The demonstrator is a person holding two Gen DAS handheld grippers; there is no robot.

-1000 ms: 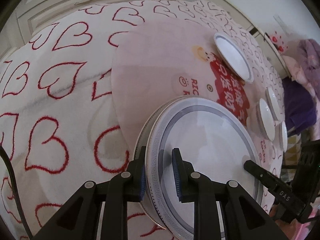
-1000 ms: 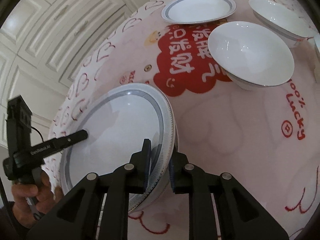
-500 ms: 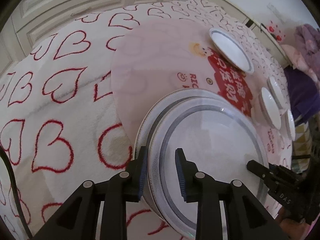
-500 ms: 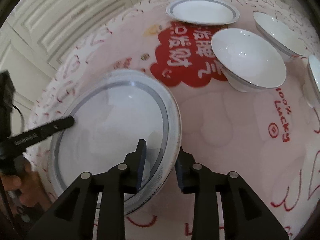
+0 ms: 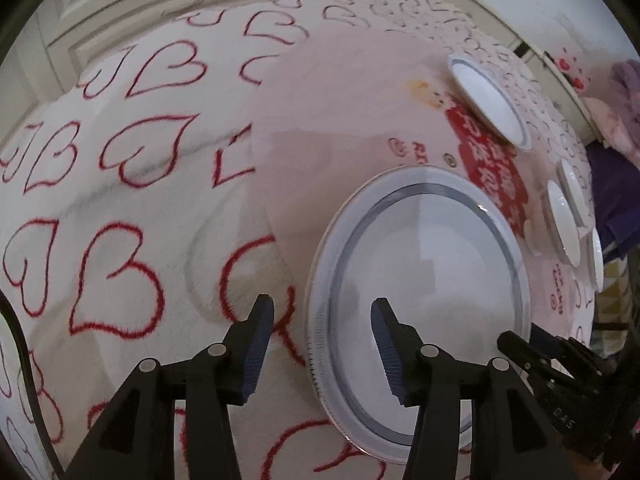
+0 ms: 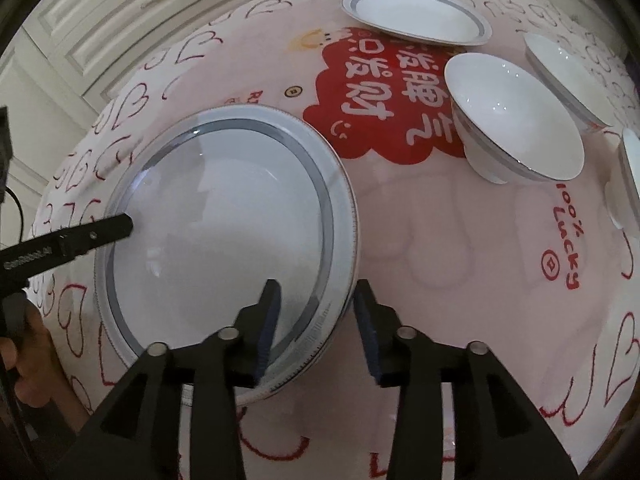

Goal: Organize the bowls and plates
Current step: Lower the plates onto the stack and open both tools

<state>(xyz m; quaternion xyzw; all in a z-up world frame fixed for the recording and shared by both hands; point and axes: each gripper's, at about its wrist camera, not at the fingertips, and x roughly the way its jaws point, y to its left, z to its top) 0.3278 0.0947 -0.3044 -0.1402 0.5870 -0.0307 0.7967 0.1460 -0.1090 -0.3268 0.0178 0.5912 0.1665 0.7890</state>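
Note:
A large white plate with a grey ring (image 5: pixel 432 280) (image 6: pixel 224 240) lies flat on the pink mat (image 6: pixel 440 240), with a second rim showing just under it. My left gripper (image 5: pixel 322 312) straddles its left rim. The jaws are opening and neither pad touches the plate. My right gripper (image 6: pixel 316 292) straddles the opposite rim, jaws also opening, pads clear of the rim. One finger of the left gripper reaches over the plate's far side in the right wrist view. A smaller ringed plate (image 6: pixel 416 16) and three white bowls (image 6: pixel 516 116) (image 6: pixel 568 76) (image 6: pixel 632 172) stand further back on the mat.
The mat lies on a white fuzzy cloth with red hearts (image 5: pixel 120 200). White panelled doors (image 6: pixel 100 20) stand behind. A person's hand (image 6: pixel 36 360) holds the left gripper. Purple fabric (image 5: pixel 624 184) sits off the far right side.
Both grippers were shut on the large plate's rim and have let go, jaws spreading apart. The plate has settled level onto the one beneath it.

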